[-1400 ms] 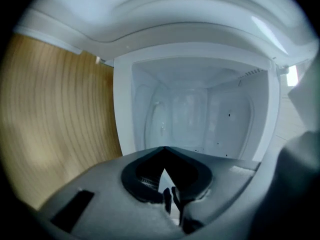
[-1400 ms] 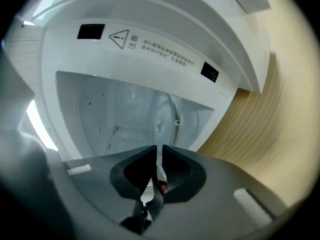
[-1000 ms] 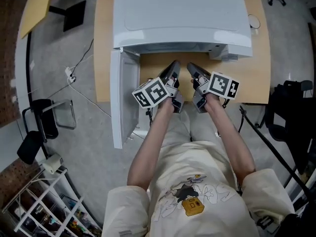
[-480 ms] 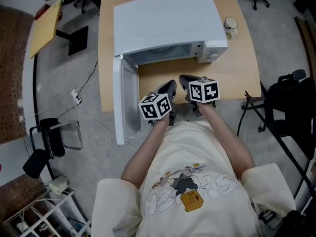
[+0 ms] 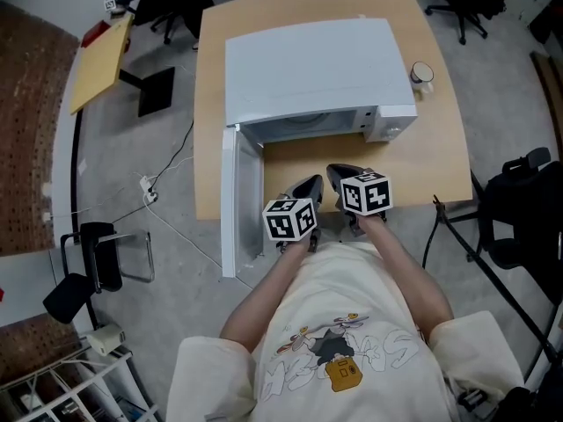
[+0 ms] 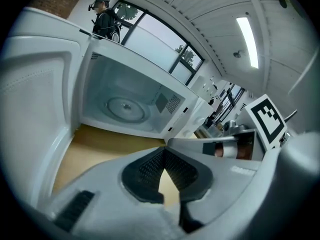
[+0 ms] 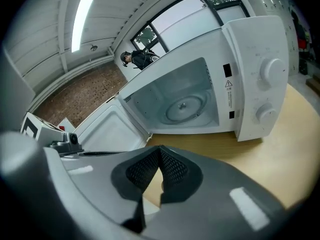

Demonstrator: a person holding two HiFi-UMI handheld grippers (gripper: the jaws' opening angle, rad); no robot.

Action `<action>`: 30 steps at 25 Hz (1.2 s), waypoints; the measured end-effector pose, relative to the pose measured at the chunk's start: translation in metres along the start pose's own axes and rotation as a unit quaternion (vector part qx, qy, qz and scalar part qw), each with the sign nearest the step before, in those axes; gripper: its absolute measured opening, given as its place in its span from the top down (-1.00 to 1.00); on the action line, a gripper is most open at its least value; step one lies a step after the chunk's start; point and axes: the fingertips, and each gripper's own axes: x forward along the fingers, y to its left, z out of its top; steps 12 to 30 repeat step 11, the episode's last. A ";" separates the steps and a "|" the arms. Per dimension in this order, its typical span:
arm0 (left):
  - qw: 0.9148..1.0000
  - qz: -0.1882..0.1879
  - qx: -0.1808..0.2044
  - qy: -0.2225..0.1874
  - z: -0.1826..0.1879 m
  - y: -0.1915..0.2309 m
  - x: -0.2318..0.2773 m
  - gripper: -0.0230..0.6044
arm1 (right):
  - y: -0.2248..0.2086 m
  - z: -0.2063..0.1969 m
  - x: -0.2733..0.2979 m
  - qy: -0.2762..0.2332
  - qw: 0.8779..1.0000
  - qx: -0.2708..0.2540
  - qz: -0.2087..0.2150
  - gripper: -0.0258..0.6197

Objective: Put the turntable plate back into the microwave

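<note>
The white microwave stands on the wooden table with its door swung open to the left. The glass turntable plate lies flat on the cavity floor, also seen as a plate in the right gripper view. My left gripper and right gripper hover side by side over the table's front edge, well short of the cavity. The left gripper is shut, pads meeting at the tips, nothing between them. The right gripper is shut and empty too.
A mug sits on the table right of the microwave. A chair and a cable lie on the floor at left, a dark stand at right. A person stands far off by the windows.
Both grippers have drawn back from the microwave's mouth toward the table's front edge and rolled, their marker cubes now facing up. The head view has pulled back too.
</note>
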 end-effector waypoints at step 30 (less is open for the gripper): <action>1.000 0.000 -0.005 0.001 0.003 0.006 -0.001 0.93 | 0.008 0.002 0.005 0.002 1.000 -0.012 0.001 0.91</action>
